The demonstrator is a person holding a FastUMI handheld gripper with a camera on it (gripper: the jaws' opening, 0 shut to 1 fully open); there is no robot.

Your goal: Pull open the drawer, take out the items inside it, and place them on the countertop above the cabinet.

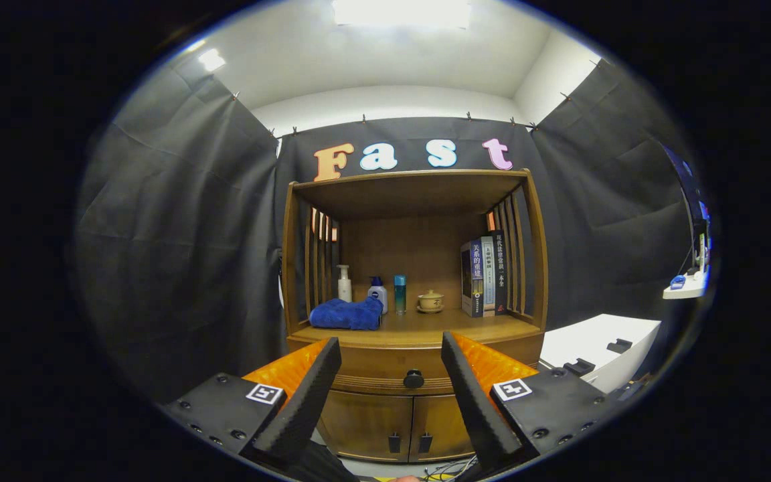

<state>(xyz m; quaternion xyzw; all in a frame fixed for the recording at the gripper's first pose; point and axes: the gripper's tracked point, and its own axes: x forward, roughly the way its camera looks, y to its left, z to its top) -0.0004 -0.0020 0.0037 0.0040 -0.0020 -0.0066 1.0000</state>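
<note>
- My gripper [391, 375] is spread wide, with nothing between its two fingers and neither of them touching anything.
- My left finger [305, 402] and right finger [472, 395] are black and ribbed, each backed by an orange piece and a black block carrying a small square marker.
- Straight ahead, in the gap between my fingers and still apart from them, is the drawer [385, 368] of a wooden cabinet [412, 314]; it is closed, so what it holds is hidden.
- The drawer's round dark knob [413, 379] sits between my fingertips, a little nearer the right one.
- Below the drawer are two cabinet doors [395, 422], shut, each with a small dark pull near the middle seam.
- Above the drawer runs the countertop [425, 328], under an open shelf frame with slatted sides.
- On the countertop, left side, a folded blue towel [347, 314] lies near the front.
- Behind the towel stand a white pump bottle [344, 284] and a white bottle with a blue cap [377, 293]; just beside them is a slim teal bottle [399, 294].
- Near the middle a small lidded tan cup [430, 301] rests on a saucer.
- At the right side several books [484, 274] stand upright against the slats.
- Off to the right of the cabinet is a white table [593, 345] with small black pieces on it.
</note>
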